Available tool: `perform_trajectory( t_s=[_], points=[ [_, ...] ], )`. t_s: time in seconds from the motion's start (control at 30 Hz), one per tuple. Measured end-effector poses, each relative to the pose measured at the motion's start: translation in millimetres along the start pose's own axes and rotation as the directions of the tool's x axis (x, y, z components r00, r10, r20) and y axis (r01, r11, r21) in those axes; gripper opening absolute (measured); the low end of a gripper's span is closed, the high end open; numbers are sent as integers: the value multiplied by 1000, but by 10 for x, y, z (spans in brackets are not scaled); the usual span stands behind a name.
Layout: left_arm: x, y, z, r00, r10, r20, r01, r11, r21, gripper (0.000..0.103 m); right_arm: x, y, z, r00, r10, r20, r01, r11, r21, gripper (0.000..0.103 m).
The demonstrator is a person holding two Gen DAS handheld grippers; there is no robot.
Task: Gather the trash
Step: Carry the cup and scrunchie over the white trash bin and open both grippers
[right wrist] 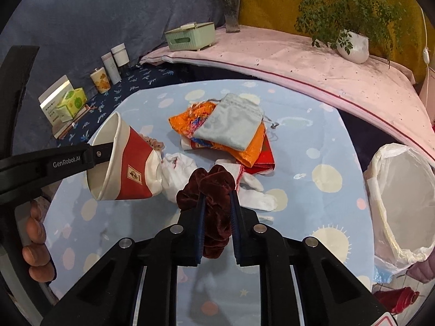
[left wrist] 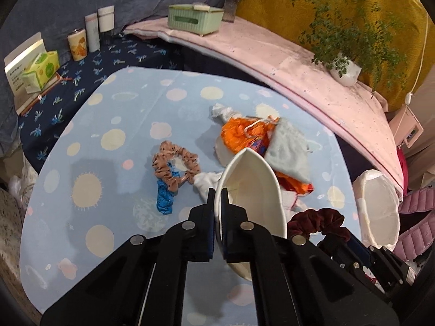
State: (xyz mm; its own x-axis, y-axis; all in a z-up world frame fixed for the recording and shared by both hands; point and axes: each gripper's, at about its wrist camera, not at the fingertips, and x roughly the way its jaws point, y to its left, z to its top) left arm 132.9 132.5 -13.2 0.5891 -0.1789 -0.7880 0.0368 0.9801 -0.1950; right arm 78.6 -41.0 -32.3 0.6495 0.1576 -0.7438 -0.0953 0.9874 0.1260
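Collection step, both items lifted: left tool clamped on paper cup rim, right tool pinching maroon scrunchie, both above worktop; next, carry rightward to lined bin and release.

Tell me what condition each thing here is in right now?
Left hand-held gripper: shut on paper cup's rim.
Paper cup: lifted, tipped sideways, squashed.
Right hand-held gripper: shut on dark red scrunchie.
Dark red scrunchie: pinched, bunched up.
Bin bag: mouth open.
Spotted scrunchie: lying flat on cloth.
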Motion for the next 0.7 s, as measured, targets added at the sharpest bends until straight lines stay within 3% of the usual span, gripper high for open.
perform_trajectory(
  t_s=[0.37,0.7],
  points=[
    [-326,-587,84,994,-87,59,81,992,96,3,-576,-481,233,988,-80,134,69,994,84,15],
    [-380,-1358,49,979,-202,43,187,956,227,3,-872,-1147,227,963,-199,182,162,966,201,15]
  ],
)
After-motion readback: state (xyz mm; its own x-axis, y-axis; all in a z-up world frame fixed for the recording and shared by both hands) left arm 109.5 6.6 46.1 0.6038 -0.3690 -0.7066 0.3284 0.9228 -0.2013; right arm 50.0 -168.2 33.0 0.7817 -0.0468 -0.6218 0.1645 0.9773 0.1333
